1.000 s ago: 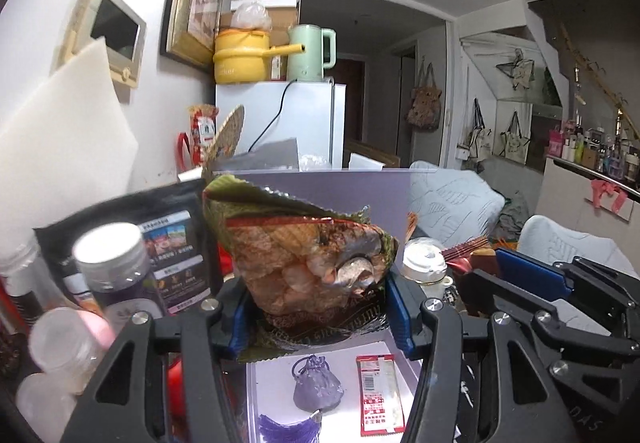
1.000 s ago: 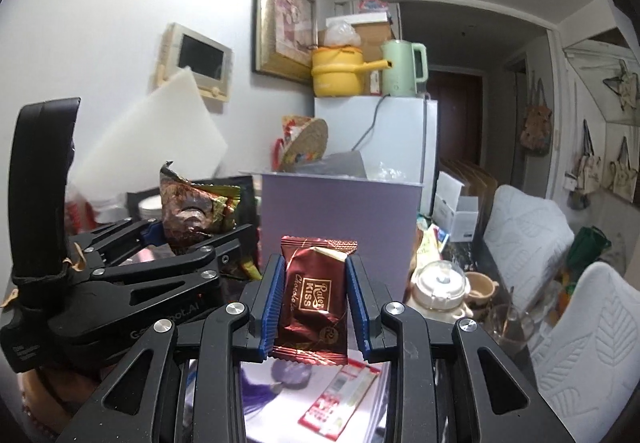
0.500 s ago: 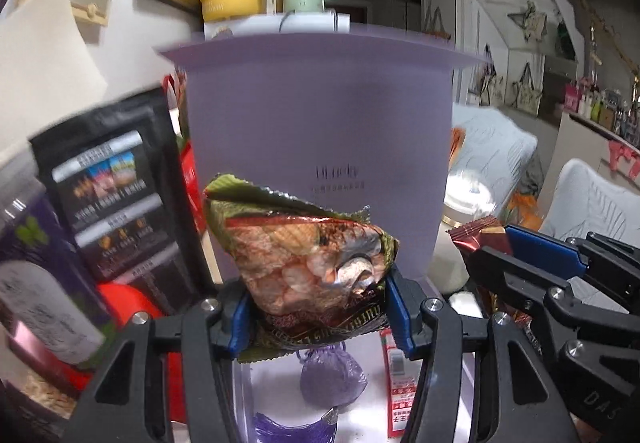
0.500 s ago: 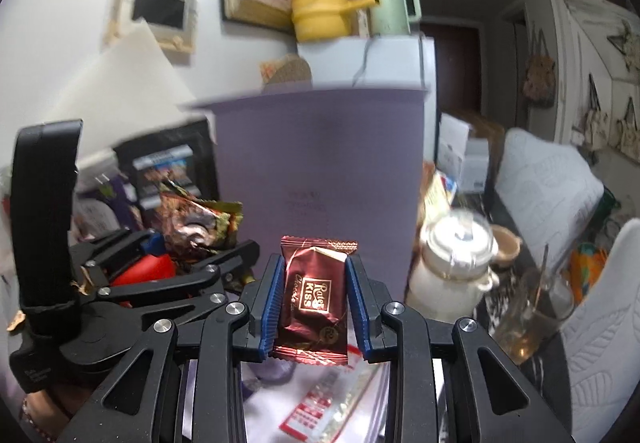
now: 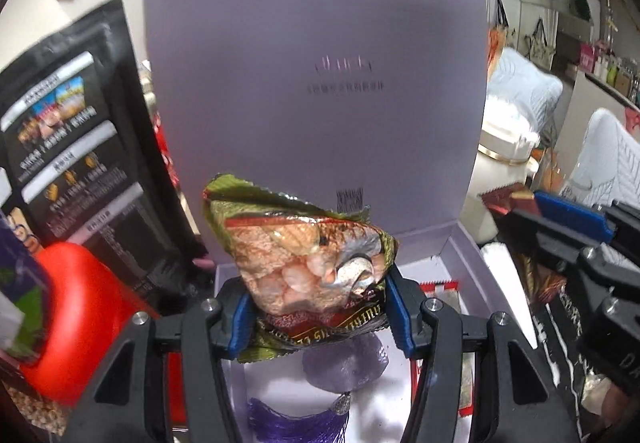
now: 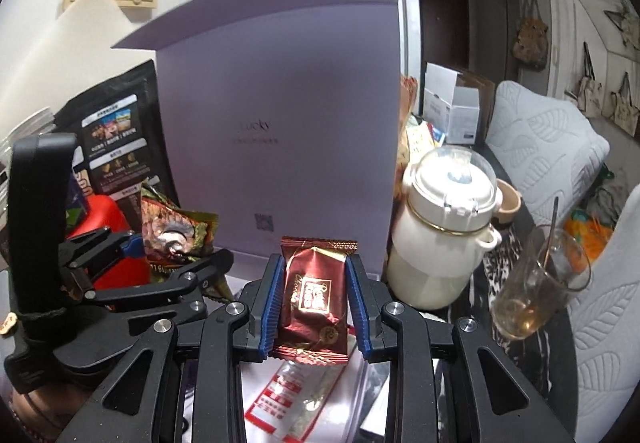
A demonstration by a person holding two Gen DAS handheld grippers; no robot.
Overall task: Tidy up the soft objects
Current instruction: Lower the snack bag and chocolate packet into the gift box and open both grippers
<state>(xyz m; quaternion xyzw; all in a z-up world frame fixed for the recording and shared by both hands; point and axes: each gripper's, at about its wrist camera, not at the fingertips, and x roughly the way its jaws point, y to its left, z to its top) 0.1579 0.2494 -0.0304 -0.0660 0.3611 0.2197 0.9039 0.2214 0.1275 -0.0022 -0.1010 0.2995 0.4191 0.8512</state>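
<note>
Both snacks hang over the open purple box: the left gripper squeezes a nut bag, the right gripper pinches a chocolate; next, let go inside.

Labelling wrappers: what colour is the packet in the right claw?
Dark red with gold print, clearest in the right wrist view.

Glossy crinkled foil snack packet; matt lilac cardboard box.

Pouch in box, under snack bag
</note>
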